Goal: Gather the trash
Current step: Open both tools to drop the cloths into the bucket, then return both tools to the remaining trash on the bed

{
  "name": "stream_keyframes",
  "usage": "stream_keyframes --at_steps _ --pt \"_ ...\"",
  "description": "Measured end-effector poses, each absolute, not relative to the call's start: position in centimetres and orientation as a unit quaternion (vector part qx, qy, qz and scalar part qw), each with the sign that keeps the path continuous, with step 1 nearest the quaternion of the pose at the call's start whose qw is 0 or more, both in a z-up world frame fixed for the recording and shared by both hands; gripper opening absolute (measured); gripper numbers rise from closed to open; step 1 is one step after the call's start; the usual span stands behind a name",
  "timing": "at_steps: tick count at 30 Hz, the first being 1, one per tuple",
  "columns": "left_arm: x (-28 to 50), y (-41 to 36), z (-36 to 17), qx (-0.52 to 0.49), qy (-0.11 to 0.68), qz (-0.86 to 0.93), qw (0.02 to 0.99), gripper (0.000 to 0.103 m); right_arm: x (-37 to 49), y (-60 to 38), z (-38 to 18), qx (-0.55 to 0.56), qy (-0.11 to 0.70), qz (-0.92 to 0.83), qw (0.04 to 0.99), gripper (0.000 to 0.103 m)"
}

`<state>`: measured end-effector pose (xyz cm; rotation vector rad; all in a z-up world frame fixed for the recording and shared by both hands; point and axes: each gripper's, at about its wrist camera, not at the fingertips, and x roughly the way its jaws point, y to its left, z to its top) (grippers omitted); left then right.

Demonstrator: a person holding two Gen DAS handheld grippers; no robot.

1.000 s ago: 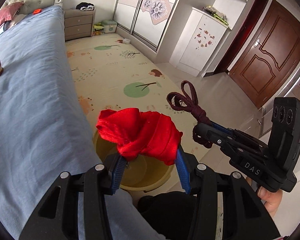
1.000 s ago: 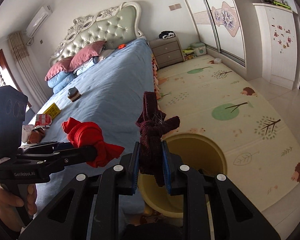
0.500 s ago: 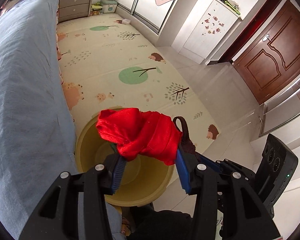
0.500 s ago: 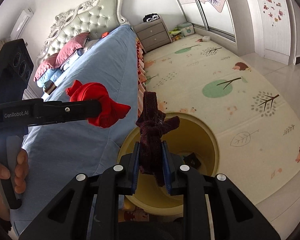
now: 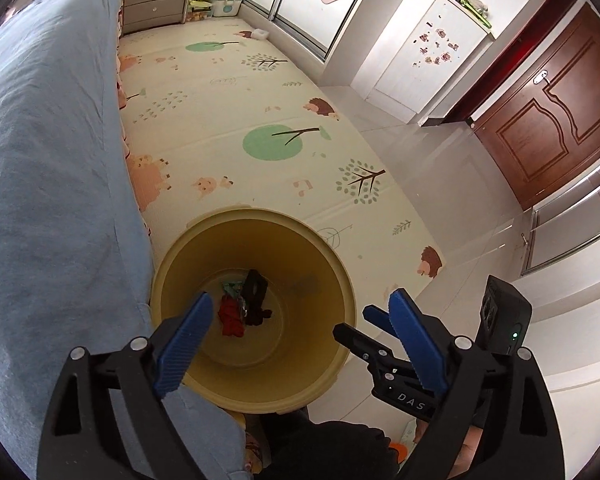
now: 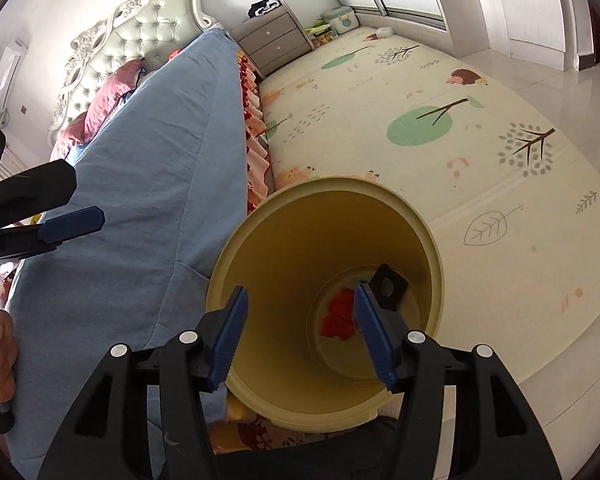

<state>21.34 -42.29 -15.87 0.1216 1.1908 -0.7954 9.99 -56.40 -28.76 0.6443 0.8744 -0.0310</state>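
Observation:
A yellow bin [image 5: 260,214] stands on the floor beside the bed. At its bottom lie a red cloth [image 5: 230,318], a dark maroon cloth [image 5: 258,316] and a black square piece [image 5: 254,286]. My left gripper [image 5: 300,300] hangs over the bin's mouth, its jaws opening wide with nothing between them. My right gripper [image 6: 300,291] is also above the bin [image 6: 340,182], jaws opening and empty; past its fingers I see the red cloth [image 6: 338,318] and the black piece [image 6: 388,284]. The right gripper [image 5: 354,322] shows by the bin's right rim, the left gripper [image 6: 80,200] at the far left.
The bed with a blue sheet [image 5: 40,160] runs along the left, touching the bin. A patterned play mat [image 5: 260,120] covers the floor beyond. A grey nightstand [image 5: 156,0], a white cabinet [image 5: 412,48] and a brown door [image 5: 548,120] stand further off. A hand [image 6: 0,344] holds the left gripper's handle.
Both grippers sank toward the bin and opened. The red cloth left the left gripper and the maroon cloth left the right one; both now lie in the bin.

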Motion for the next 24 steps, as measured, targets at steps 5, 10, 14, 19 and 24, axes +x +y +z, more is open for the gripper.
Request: stream_keyframes --at_steps 5,10,14,19,24 --pt "21.4 -42.1 -15.9 0.058 0.543 -0.36 0.757 0.089 9.4 -56.5 -28.0 0.305 0.41 -0.017 0.86 0.054" --pt "20.9 -41.6 -15.3 0.052 0.527 -0.358 0.769 0.089 9.5 -56.0 -26.8 0.293 0.405 -0.011 0.866 0.054" --pt "20.1 -41.0 -14.3 0.048 0.504 -0.362 0.783 0.089 9.1 -55.8 -25.8 0.297 0.397 -0.015 0.869 0.054" --pt "19.1 -39.6 -12.5 0.044 0.477 -0.362 0.8 0.089 8.5 -54.9 -23.7 0.281 0.387 -0.014 0.878 0.054" --pt "17.4 -37.9 -10.3 0.053 0.442 -0.359 0.82 0.089 8.1 -53.7 -21.3 0.266 0.371 -0.01 0.89 0.054"
